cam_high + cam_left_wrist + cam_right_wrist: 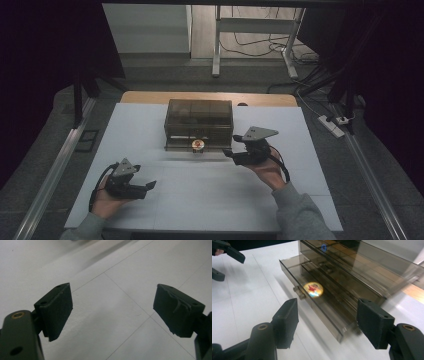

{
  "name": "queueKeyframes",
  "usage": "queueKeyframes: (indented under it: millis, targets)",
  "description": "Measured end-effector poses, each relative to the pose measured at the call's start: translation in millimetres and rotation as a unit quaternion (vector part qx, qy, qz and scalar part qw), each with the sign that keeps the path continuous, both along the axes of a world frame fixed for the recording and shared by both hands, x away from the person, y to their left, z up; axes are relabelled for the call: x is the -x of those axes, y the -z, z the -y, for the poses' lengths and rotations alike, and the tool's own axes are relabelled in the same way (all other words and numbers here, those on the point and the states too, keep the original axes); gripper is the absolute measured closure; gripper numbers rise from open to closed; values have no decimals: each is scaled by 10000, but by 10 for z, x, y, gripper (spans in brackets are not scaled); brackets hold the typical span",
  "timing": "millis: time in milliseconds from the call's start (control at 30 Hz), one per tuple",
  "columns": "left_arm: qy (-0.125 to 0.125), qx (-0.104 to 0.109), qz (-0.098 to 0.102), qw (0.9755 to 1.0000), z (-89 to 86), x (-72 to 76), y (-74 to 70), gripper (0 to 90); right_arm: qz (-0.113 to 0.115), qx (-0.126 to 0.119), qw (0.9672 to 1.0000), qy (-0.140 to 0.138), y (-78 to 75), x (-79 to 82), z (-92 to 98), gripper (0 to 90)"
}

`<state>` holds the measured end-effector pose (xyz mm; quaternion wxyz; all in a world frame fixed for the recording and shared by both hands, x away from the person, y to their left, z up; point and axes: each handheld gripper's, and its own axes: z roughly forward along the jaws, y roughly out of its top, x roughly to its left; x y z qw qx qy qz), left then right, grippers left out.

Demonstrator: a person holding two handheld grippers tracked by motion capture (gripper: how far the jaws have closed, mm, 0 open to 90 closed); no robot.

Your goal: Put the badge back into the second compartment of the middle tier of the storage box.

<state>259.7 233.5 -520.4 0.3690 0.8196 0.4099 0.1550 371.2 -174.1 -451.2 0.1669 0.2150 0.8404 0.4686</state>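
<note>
Viewing the table from above, I see a smoked-plastic drawer cabinet (199,123) at the far middle of the white table (150,200), its lowest drawer (198,145) pulled a little way out toward me. A small round sticker-like disc (198,144) with a red and yellow picture lies in or on that drawer's front, just beside a small knob (299,293) seen in the right gripper view.

My right gripper (231,153) hovers just right of the drawer front, jaws pointing left toward it; they stand partly apart with nothing between them, and the right gripper view frames the drawer's near corner in the gap. I judge this stance suits either taking the knob or pressing the drawer front, though which is intended I cannot tell.

My left gripper (150,186) rests low at the near left, well apart from the cabinet, its jaws wide and empty over bare table, presumably parked to keep the working side unobstructed.
</note>
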Motion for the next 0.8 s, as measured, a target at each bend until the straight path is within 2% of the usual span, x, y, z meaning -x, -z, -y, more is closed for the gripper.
queueKeyframes:
  millis: [367, 800]
  targets:
    - [13, 23, 2, 10000, 3, 0, -4, 162, -129, -27, 9990, 425, 101, 159, 500, 336]
    - [37, 13, 12, 10000, 10, 7, -5, 162, -216, 0, 9964, 817, 269, 346, 913, 331]
